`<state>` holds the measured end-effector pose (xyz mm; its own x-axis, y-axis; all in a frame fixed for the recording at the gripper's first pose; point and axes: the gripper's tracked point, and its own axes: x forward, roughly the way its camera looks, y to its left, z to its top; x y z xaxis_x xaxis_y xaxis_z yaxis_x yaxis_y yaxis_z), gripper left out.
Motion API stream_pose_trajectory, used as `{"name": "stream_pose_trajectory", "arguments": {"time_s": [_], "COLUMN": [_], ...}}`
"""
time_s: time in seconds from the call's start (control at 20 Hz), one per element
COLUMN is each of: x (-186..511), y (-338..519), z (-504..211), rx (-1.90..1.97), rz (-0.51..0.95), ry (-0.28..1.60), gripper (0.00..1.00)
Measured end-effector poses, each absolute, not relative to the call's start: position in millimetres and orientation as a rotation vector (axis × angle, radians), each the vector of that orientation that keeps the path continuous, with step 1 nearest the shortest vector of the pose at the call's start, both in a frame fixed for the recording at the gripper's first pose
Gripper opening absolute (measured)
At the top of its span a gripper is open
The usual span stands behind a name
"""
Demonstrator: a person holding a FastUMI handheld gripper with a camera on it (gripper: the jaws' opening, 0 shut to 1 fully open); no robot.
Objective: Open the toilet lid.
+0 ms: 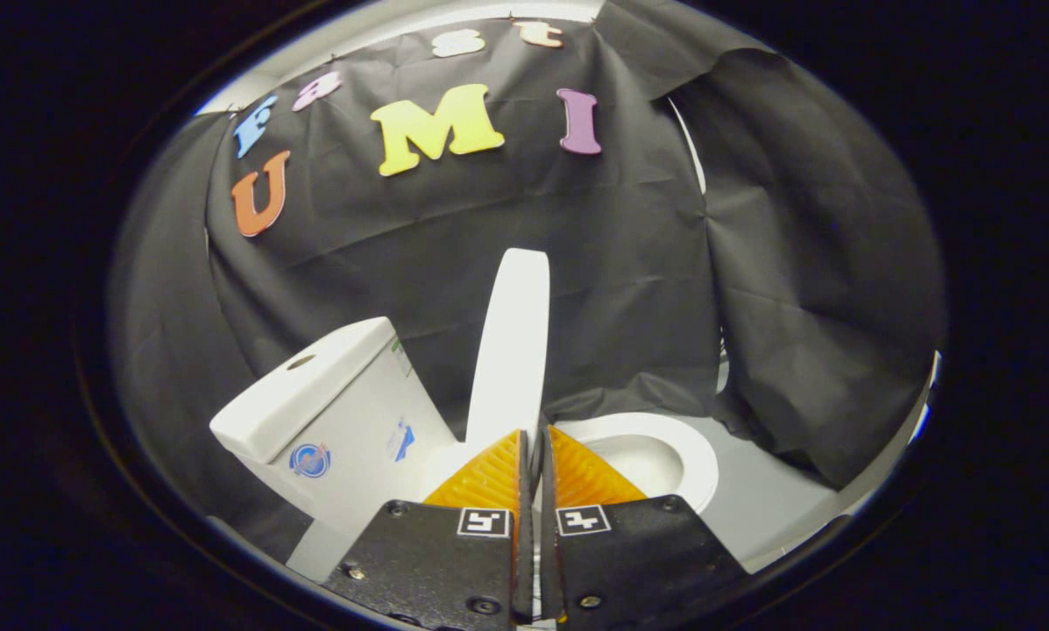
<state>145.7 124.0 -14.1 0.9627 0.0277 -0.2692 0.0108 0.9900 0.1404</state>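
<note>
The white toilet lid [511, 350] stands raised, almost upright and seen edge-on, between the tank [340, 412] and the seat ring [695, 460]. The open bowl [642, 456] shows inside the ring, beyond and to the right of my fingers. My gripper [533, 432] is shut, its two fingers pressed together with only a thin dark line between them. The fingertips sit just in front of the lid's lower part. I see nothing held between them, and they hide the lid's base and hinge.
The tank's flat cover with its round flush button [300, 361] is to the left of the lid. Black cloth walls the booth behind and to the right, hanging close to the bowl. Pale floor [778, 508] lies right of the toilet.
</note>
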Motion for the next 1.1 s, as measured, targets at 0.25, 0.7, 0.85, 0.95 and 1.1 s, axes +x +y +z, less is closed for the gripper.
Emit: {"name": "stream_pose_trajectory", "arguments": {"time_s": [0.25,0.7,0.85,0.95,1.1], "x": [144,142,142,142,142], "y": [144,174,182,188,196], "z": [-10,-6,-7,-7,-8], "rx": [0.075,-0.012,-0.050,-0.069,-0.102], "rz": [0.006,0.024,0.035,0.039,0.040], "ry": [0.253,0.225,0.217,0.215,0.201], "gripper": [0.07,0.08,0.09,0.09,0.10]}}
